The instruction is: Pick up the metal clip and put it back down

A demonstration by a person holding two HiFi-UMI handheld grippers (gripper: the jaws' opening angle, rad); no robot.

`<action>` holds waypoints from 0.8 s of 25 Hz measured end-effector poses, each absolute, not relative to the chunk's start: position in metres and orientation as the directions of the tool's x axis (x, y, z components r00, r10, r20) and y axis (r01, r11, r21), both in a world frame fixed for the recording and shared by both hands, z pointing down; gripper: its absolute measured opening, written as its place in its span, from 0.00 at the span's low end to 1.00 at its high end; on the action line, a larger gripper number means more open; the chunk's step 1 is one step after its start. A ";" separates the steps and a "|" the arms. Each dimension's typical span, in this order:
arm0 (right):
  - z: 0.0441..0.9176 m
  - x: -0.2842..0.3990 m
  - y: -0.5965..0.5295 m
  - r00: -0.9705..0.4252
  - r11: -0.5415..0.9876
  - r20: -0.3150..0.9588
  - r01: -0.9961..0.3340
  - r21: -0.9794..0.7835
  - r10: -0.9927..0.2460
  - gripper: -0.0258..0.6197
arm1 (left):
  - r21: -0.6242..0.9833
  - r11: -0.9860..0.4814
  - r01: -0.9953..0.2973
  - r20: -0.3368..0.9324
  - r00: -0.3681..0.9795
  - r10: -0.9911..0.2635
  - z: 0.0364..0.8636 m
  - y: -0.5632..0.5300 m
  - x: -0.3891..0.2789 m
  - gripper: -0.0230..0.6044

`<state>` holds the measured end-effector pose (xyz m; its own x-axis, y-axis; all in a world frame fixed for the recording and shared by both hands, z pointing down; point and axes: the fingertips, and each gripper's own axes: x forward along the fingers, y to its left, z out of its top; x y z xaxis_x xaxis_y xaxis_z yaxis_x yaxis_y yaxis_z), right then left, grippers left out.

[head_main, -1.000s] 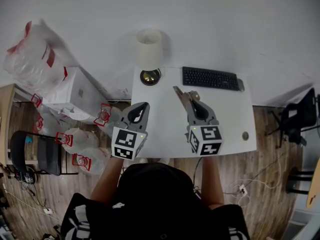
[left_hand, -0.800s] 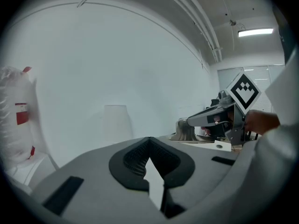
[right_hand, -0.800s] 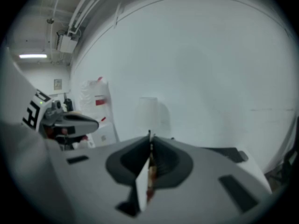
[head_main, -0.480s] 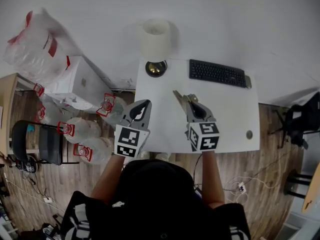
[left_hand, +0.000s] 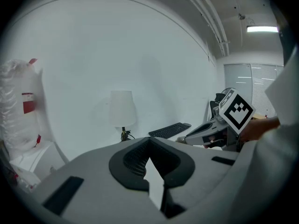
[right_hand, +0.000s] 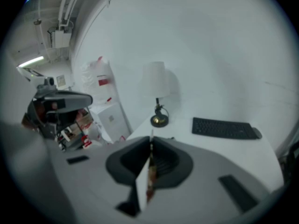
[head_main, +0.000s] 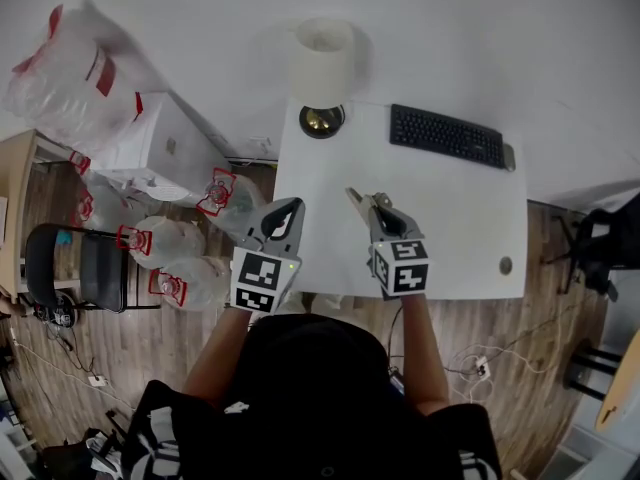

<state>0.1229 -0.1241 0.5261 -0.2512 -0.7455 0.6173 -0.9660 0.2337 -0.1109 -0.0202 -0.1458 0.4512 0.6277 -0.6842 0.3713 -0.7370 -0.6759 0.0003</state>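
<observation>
The metal clip sticks out to the left from the tips of my right gripper, which is shut on it above the white table. In the right gripper view the clip shows as a thin strip pinched between the closed jaws of that gripper. My left gripper hovers over the table's left edge with its jaws together and nothing in them. Its own view shows the tips meeting, with the right gripper off to the right.
A lamp stands at the table's far left corner and a black keyboard lies along the far edge. A small round object sits near the right front corner. Bags of bottles, a white box and a chair crowd the floor at left.
Both grippers have sunk toward the table, the right one more and tipping further down. The clip stays pinched in the right gripper. The head view has drifted, so the table sits further right.
</observation>
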 end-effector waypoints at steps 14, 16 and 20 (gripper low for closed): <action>0.603 0.107 -0.125 -0.272 0.254 0.725 -0.957 -0.137 -0.633 0.11 | 0.045 -0.645 -0.763 0.439 0.595 -0.674 0.485 -0.140 -0.037 0.08; 0.612 0.106 -0.129 -0.273 0.255 0.733 -0.957 -0.141 -0.623 0.11 | 0.051 -0.640 -0.766 0.446 0.591 -0.672 0.488 -0.140 -0.039 0.07; 0.623 0.105 -0.139 -0.279 0.272 0.741 -0.953 -0.135 -0.611 0.11 | 0.052 -0.631 -0.774 0.460 0.580 -0.672 0.495 -0.143 -0.043 0.07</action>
